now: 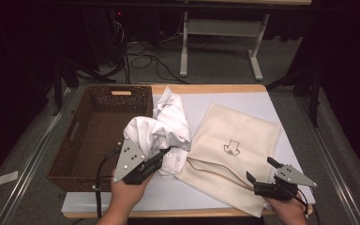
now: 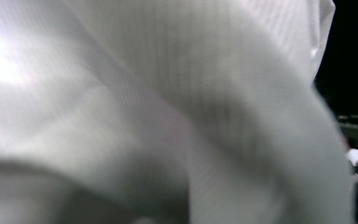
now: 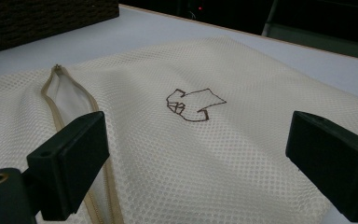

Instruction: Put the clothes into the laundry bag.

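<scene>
While a person's two hands work at a white-topped table (image 1: 243, 101), the left gripper (image 1: 161, 157) is clamped on a crumpled white shirt (image 1: 161, 126), lifting the bunched cloth just beside the near right corner of a dark wicker basket (image 1: 82, 140). Seen from the left gripper view, the shirt's fine-ribbed fabric (image 2: 168, 107) drapes right over the lens. A cream mesh laundry bag (image 1: 232, 150) lies flat at the right, a small dark shirt emblem (image 3: 193, 105) on it and its zipper (image 3: 63, 88) parted. Resting low at the bag's near edge, the right gripper (image 1: 258, 172) has its jaws spread wide, grasping nothing.
</scene>
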